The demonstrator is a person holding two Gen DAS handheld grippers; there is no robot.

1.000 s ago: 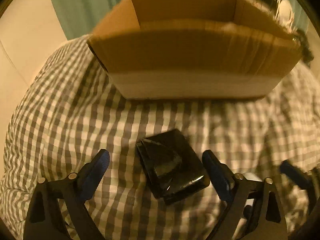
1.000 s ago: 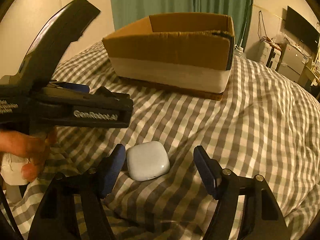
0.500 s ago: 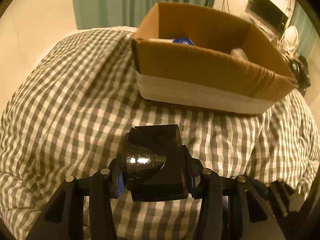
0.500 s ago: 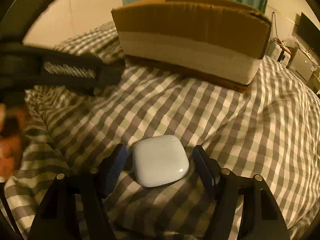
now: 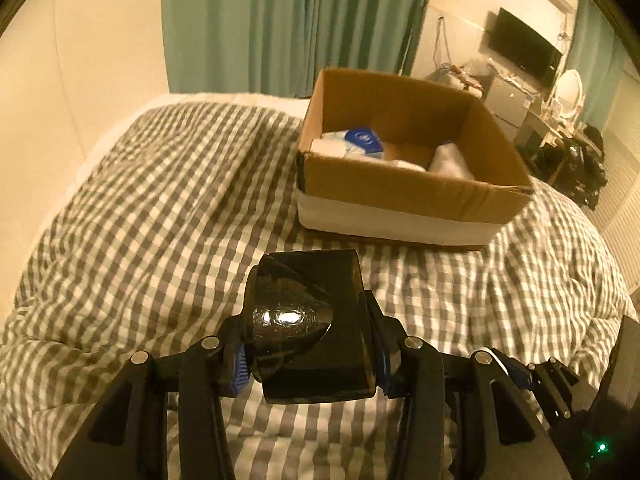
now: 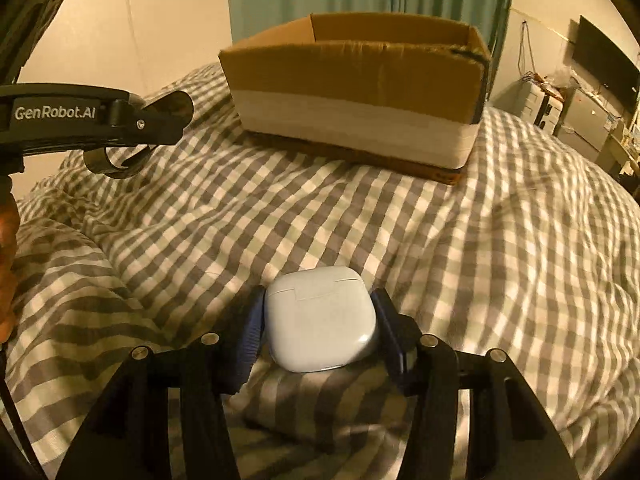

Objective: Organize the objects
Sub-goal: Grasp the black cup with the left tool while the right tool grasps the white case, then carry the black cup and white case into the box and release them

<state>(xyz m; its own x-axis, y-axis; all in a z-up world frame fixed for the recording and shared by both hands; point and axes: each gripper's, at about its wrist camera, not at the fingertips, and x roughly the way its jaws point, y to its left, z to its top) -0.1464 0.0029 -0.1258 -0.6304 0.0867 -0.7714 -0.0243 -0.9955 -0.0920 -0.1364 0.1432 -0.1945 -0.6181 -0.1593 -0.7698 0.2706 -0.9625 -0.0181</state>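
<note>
Left wrist view. Left gripper (image 5: 310, 354): lower centre of frame, jaws drawn in against both sides of a glossy black case (image 5: 310, 326), which it held clear above the bedding. Blue pads (image 5: 239, 364) pressed the case's flanks. Gingham duvet (image 5: 140, 208): grey-and-white check, rumpled, filling the lower and left frame. Cardboard box (image 5: 404, 192): open-topped, white band around its base, upper right of centre, resting on the duvet well beyond the case. Contents: a white packet with a blue round label (image 5: 362, 140) in the left part, a pale wrapped item (image 5: 450, 162) toward the right; further detail could not be told. Teal curtain (image 5: 288, 24) at top; television (image 5: 524, 48) on the wall at upper right.

Right wrist view. Right gripper (image 6: 318, 330): lower centre, jaws narrowed onto a white earbud case (image 6: 320, 320), touching it on both sides; whether the case was lifted off the duvet (image 6: 500, 260) or resting on it could not be told. Box (image 6: 356, 84) at upper centre, its near wall facing the camera, interior hidden. The left gripper's body (image 6: 92, 118), marked GenRobot.AI, crossed the upper left edge.
</note>
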